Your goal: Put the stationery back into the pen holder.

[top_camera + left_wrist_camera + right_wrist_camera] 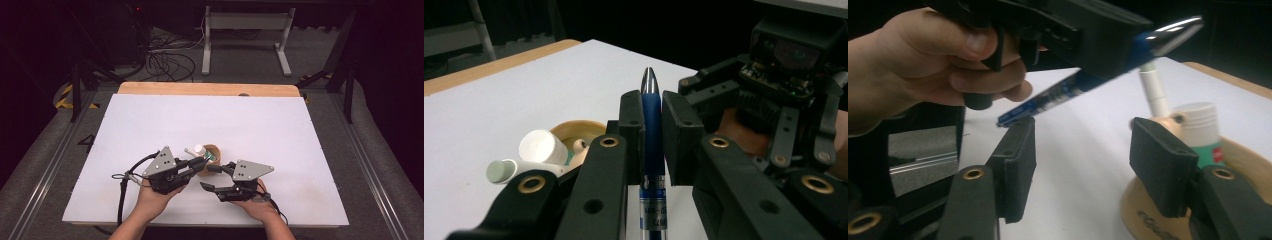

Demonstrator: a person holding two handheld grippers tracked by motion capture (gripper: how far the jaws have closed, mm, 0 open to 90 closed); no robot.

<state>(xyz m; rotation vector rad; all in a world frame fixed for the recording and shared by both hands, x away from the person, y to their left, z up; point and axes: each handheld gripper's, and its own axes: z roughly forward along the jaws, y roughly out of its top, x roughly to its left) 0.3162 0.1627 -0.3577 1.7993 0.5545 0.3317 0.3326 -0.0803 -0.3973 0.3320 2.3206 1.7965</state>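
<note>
My left gripper (pixel 202 161) is shut on a blue pen (pixel 653 150), which stands up between its two pads with its silver tip above them. The left gripper sits just left of a tan wooden cup (pixel 214 149) near the table's front middle. The cup holds a white-capped bottle (pixel 1200 125) and a thin white tube (pixel 1154 90). My right gripper (pixel 211 177) is open just right of the left one, jaws pointing left toward it. In the right gripper view the pen (pixel 1058 97) slants above its left pad (pixel 1015 155), apart from it, with nothing between the pads.
The white tabletop (pixel 280 130) has a wooden strip (pixel 200 88) along its far edge. Behind the table, cables (pixel 170 62) lie on the floor beside a white metal stand (pixel 245 30). Grey rails run along both sides of the table.
</note>
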